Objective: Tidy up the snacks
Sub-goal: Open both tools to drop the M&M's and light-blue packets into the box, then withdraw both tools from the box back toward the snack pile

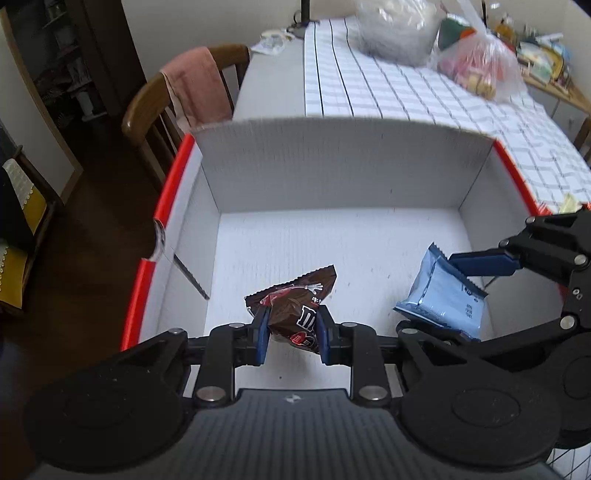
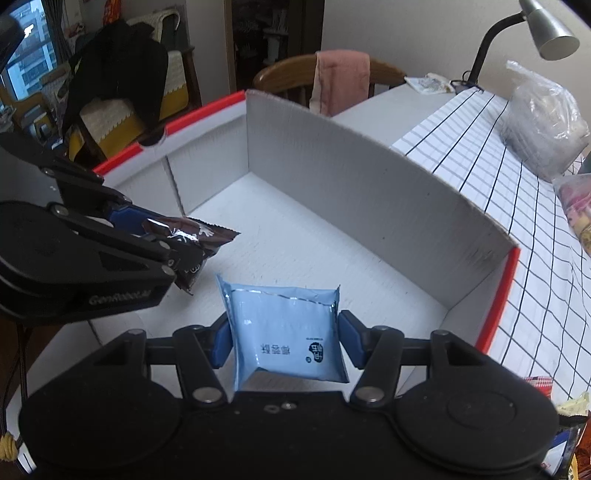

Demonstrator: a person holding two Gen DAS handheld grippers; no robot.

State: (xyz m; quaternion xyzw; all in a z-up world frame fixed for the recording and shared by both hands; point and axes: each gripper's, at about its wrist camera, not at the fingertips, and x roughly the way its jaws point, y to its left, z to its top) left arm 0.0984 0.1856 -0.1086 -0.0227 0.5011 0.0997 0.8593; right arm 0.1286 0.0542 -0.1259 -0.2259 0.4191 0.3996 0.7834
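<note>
The left gripper (image 1: 291,334) is clamped on a brown chocolate packet (image 1: 295,306), and the right gripper (image 2: 282,341) is closed across a pale blue snack packet (image 2: 284,332), its pads pressing the packet's two side edges. Both point steeply down into the box.

Largest thing first: the worktop (image 1: 406,92), covered with a white grid-patterned cloth, carries a big white cardboard box with red edging (image 1: 332,166). The box floor is bare; no snack lies on it in either view. Both packets hang over that floor, the brown one toward the box's left half, the blue one to its right, the two near each other but apart.

Farther back on the worktop sit a clear bag of white material (image 1: 395,29) and a clear bag of colourful items (image 1: 476,62), perhaps more snacks. A chair with a pink cloth over its back (image 1: 195,85) stands beside the worktop's far end.

Judging by the empty box, the sorting looks to be at its start: these would be the first two packets in. What remains is to lower them, release, and then go for whatever other snacks await. A few wrappers show at the right wrist view's lower right edge (image 2: 569,443), too cut off to identify.
</note>
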